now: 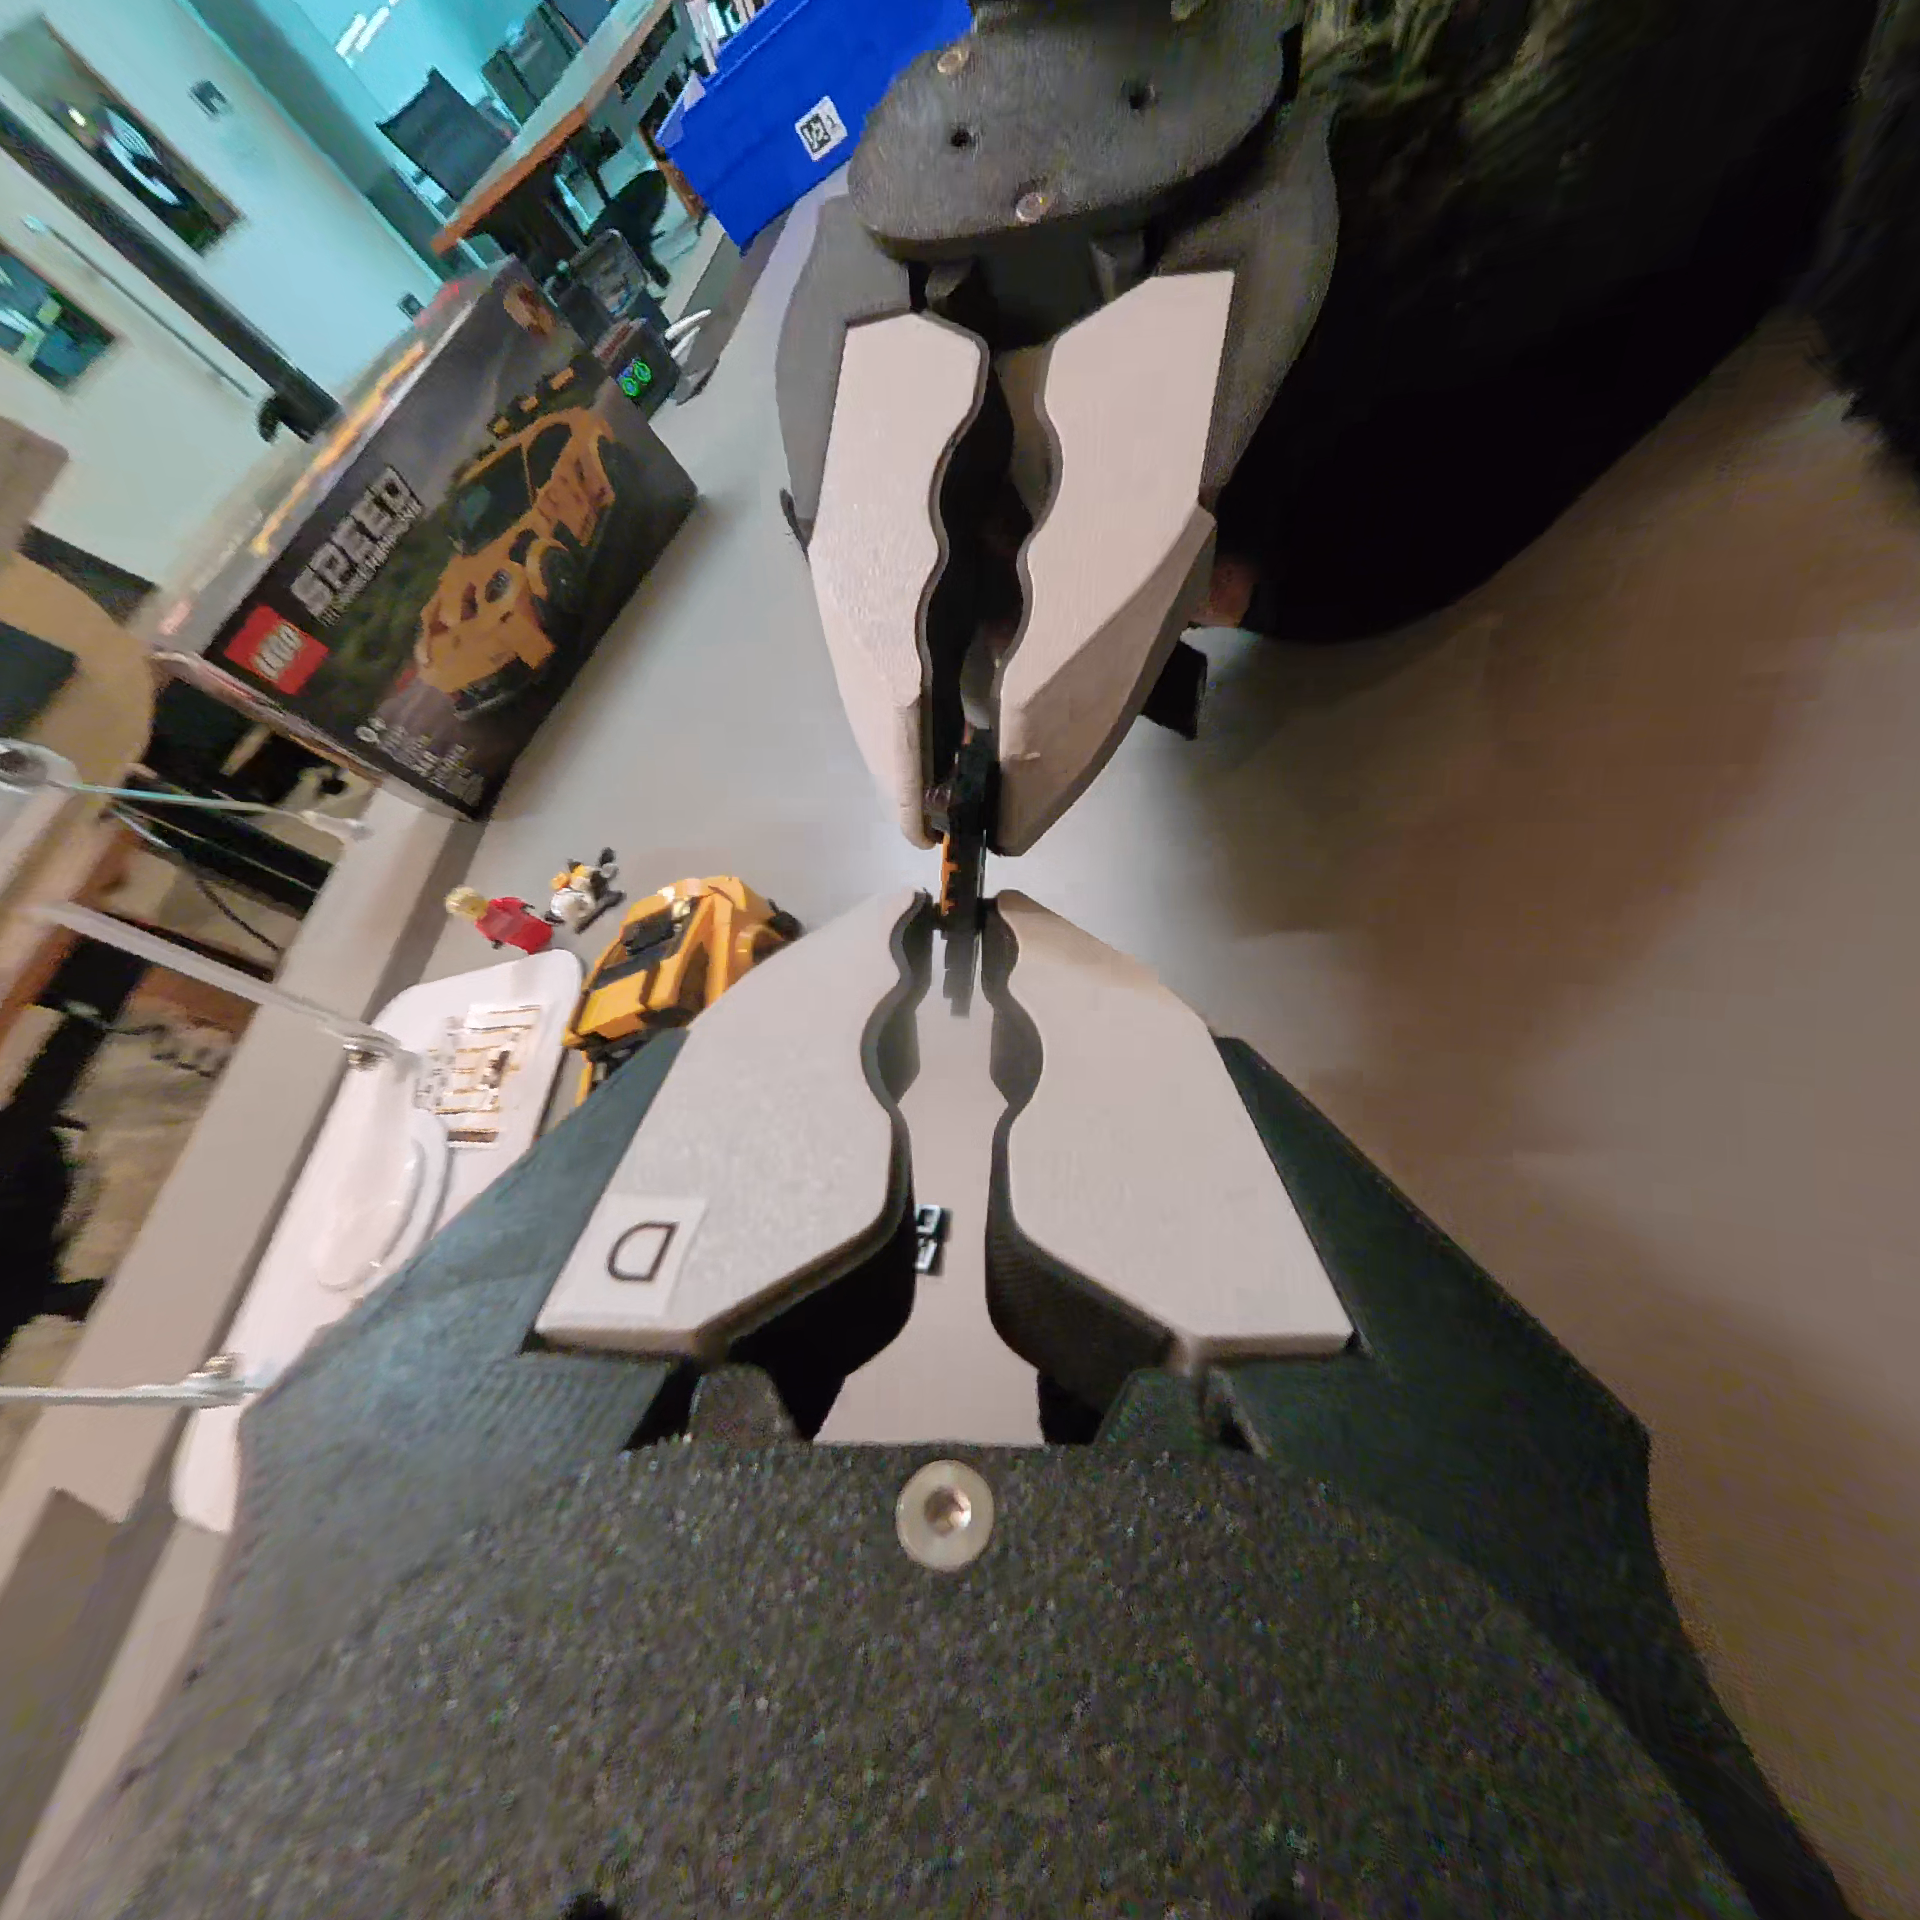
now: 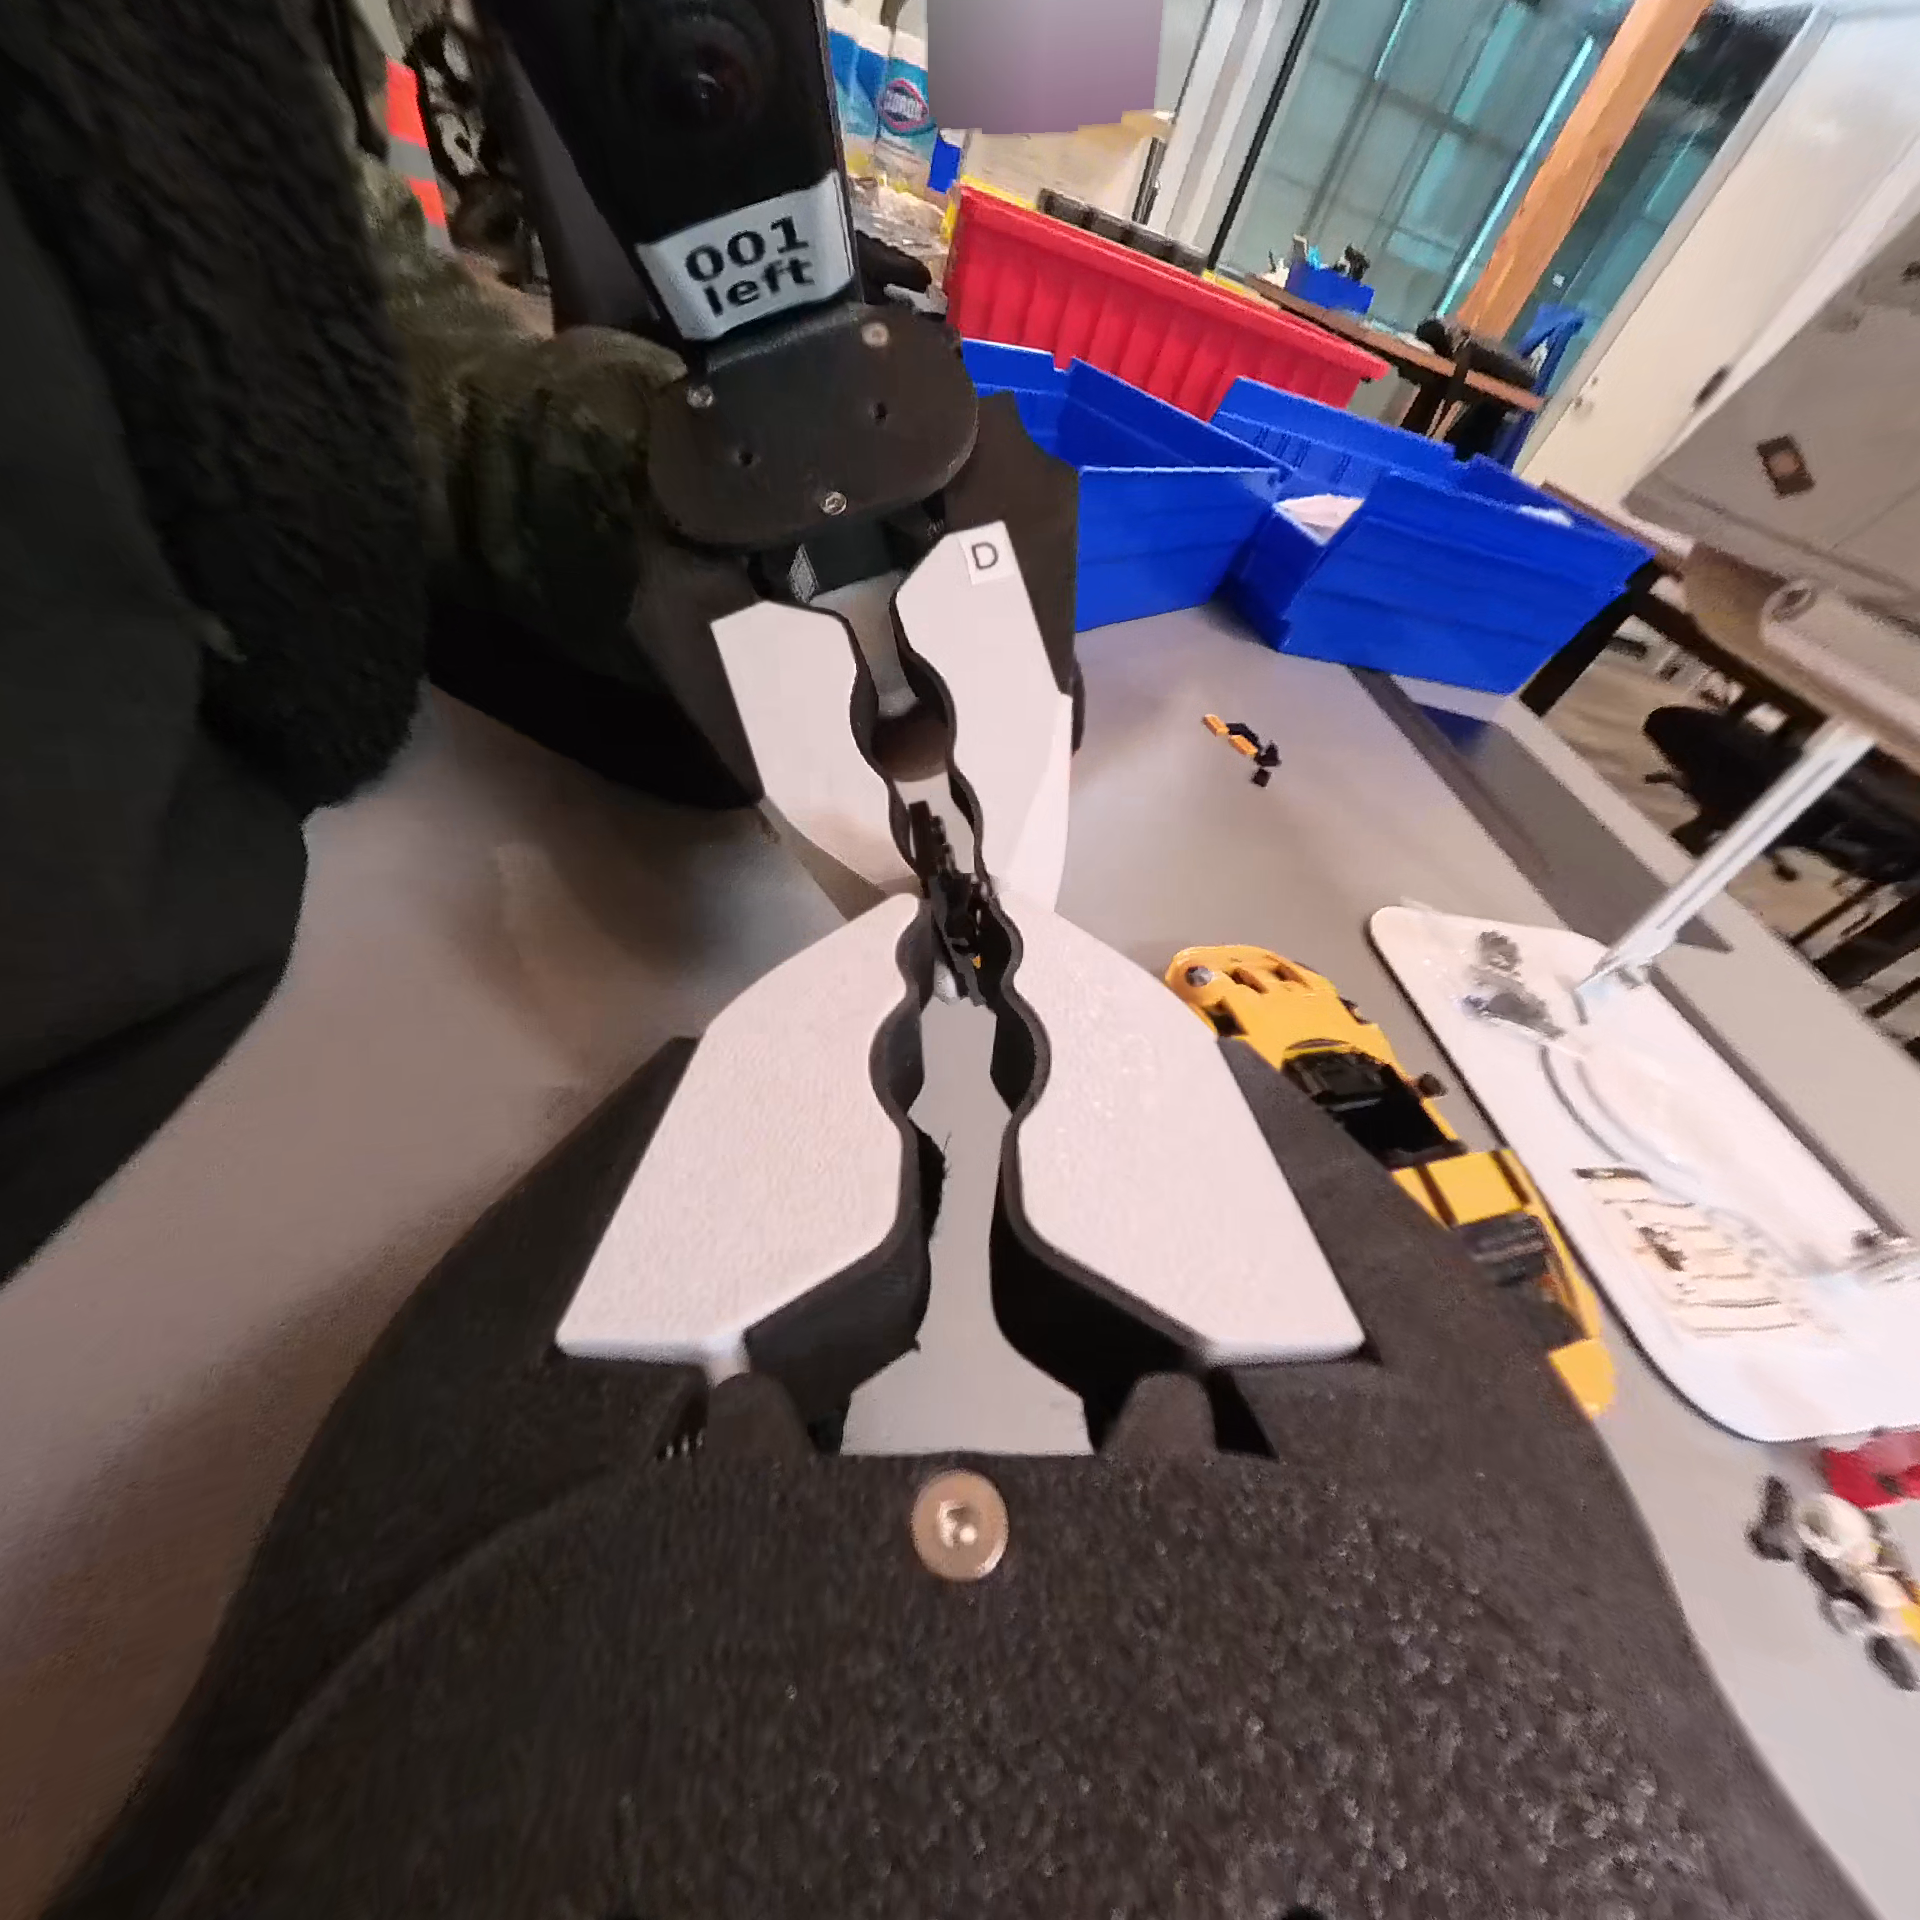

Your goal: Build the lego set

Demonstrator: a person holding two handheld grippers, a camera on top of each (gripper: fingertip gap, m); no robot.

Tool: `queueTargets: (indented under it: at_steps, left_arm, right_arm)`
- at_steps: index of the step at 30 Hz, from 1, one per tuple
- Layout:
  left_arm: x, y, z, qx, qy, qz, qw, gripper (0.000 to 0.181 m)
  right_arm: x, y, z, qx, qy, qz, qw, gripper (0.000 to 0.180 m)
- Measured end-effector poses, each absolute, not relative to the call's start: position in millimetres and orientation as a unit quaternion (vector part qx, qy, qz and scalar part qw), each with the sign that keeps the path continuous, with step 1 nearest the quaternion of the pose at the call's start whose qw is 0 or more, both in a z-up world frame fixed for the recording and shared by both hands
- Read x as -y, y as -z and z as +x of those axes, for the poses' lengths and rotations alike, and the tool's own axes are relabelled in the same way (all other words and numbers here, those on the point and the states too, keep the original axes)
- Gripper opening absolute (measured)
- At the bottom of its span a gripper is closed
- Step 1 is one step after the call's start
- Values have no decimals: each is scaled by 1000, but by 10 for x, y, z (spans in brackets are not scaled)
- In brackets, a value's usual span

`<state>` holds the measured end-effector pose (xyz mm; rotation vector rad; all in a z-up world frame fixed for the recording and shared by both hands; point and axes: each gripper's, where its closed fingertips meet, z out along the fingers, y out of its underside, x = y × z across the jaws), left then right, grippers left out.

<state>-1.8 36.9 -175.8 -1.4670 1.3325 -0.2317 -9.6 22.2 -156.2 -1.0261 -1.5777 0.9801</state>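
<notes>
My left gripper [image 1: 956, 920] and my right gripper [image 2: 961, 935] meet tip to tip above the grey table [image 1: 1351, 935]. Both are shut on a small black-and-orange lego part [image 1: 958, 868], each from an opposite end. In the right wrist view the part [image 2: 951, 899] looks mostly black and sits between the two pairs of tips. The right gripper [image 1: 961, 831] comes in from the top of the left wrist view. The left gripper [image 2: 951, 878] faces me in the right wrist view. The part-built yellow lego car [image 1: 675, 966] [image 2: 1382, 1122] lies on the table beside the grippers.
A white tray [image 1: 343, 1195] [image 2: 1714, 1247] with small parts and a sticker sheet lies past the car. Two minifigures [image 1: 540, 904] lie near it. The lego box [image 1: 447, 582] stands behind. Blue bins [image 2: 1351, 540], a red bin [image 2: 1122, 301] and loose small pieces [image 2: 1247, 743] sit farther back. Both grippers' tips are close together, under 4 cm apart. The part-built yellow lego car [image 2: 1382, 1122] lies around 15 centimeters away from my left fingertips.
</notes>
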Motion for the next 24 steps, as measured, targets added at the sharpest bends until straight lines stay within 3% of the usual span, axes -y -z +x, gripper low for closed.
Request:
queueTargets:
  at_steps: [7,19,24]
  left_arm:
    - [-328,1810,-29,-597,55,-605,525,9]
    - [-42,1972,5,-576,280,-675,366,10]
    - [26,2024,19,-576,301,-679,341,10]
  right_arm:
    - [-155,1618,-113,680,-352,-395,508,8]
    - [39,1752,-138,695,-399,-439,406,8]
    - [88,1802,-128,705,-396,-438,392,8]
